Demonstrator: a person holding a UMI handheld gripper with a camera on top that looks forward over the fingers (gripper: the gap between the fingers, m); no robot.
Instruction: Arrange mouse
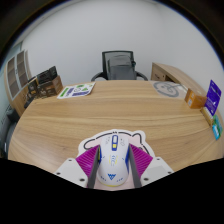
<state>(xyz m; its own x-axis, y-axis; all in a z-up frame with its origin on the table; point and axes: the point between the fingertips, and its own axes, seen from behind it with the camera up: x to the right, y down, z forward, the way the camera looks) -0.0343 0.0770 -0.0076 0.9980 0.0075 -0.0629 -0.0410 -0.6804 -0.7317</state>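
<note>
A white mouse [112, 165] with yellow and blue trim lies lengthwise between my fingers, its nose pointing away from me. My gripper [112, 158] is shut on the mouse; both grey fingers [93, 172] press against its sides, with the magenta pads spread out on either side. A white mat with a pink outline [98, 141] lies on the wooden table [110, 110] just ahead of the mouse and partly under it. I cannot tell whether the mouse rests on the table or is lifted.
A black office chair [120, 65] stands at the table's far side. A booklet [76, 90] lies far left and a round patterned mat [168, 89] far right. A white cup [195, 98] and a purple box [213, 95] stand at the right edge. Shelves [20, 82] stand at the left.
</note>
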